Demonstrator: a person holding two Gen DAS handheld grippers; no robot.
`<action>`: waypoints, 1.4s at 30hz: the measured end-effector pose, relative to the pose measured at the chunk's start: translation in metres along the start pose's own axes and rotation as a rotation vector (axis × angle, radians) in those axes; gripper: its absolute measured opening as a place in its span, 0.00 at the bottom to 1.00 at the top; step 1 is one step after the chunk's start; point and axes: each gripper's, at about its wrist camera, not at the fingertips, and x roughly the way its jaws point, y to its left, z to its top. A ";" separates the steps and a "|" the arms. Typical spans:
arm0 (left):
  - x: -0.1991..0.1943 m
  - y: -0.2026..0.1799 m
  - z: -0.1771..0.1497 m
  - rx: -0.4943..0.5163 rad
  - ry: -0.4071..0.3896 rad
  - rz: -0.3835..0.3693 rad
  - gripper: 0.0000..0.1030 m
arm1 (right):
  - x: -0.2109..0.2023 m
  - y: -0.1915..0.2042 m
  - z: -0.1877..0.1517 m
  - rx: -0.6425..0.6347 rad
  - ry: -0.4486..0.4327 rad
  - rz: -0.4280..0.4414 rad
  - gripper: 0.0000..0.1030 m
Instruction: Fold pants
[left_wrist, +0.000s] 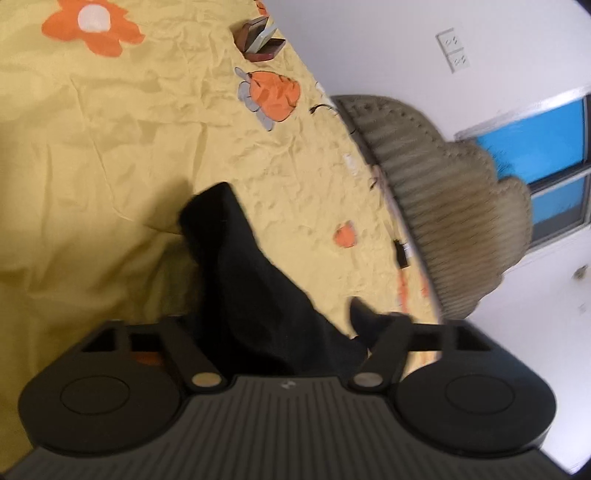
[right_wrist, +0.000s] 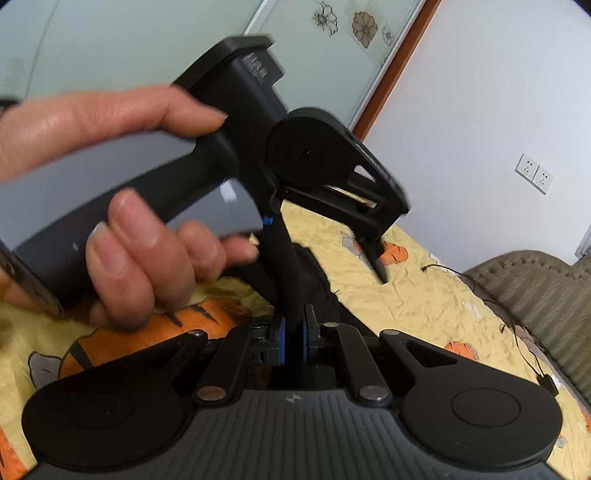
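Note:
The black pants (left_wrist: 240, 266) rise in a bunched fold off the yellow bedsheet (left_wrist: 110, 147), and this fold fills the gap between the jaws of my left gripper (left_wrist: 288, 325). Its pads are hidden by the cloth. In the right wrist view a hand (right_wrist: 140, 240) holds that left gripper up close, tilted downward. One finger (right_wrist: 376, 258) stands clear of the cloth, with sheet showing behind it. My right gripper (right_wrist: 294, 339) is shut on a strip of the pants (right_wrist: 291, 280), which runs taut from its blue pads up towards the left gripper.
An olive tufted headboard (left_wrist: 443, 184) borders the bed by the white wall. A thin cable (right_wrist: 509, 317) and a plug (left_wrist: 402, 254) lie along that edge. A small brown box (left_wrist: 258, 40) sits far off on the sheet. The sheet (right_wrist: 406, 295) is wrinkled with orange prints.

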 end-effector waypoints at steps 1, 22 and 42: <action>0.000 0.001 0.001 0.005 0.005 0.021 0.33 | 0.000 0.004 -0.001 -0.009 0.009 0.005 0.09; -0.014 -0.013 -0.004 0.072 -0.027 0.069 0.17 | 0.015 0.029 -0.037 -0.110 0.108 -0.223 0.14; -0.028 -0.155 -0.060 0.339 -0.085 0.034 0.17 | -0.082 -0.037 -0.043 0.165 -0.055 -0.239 0.12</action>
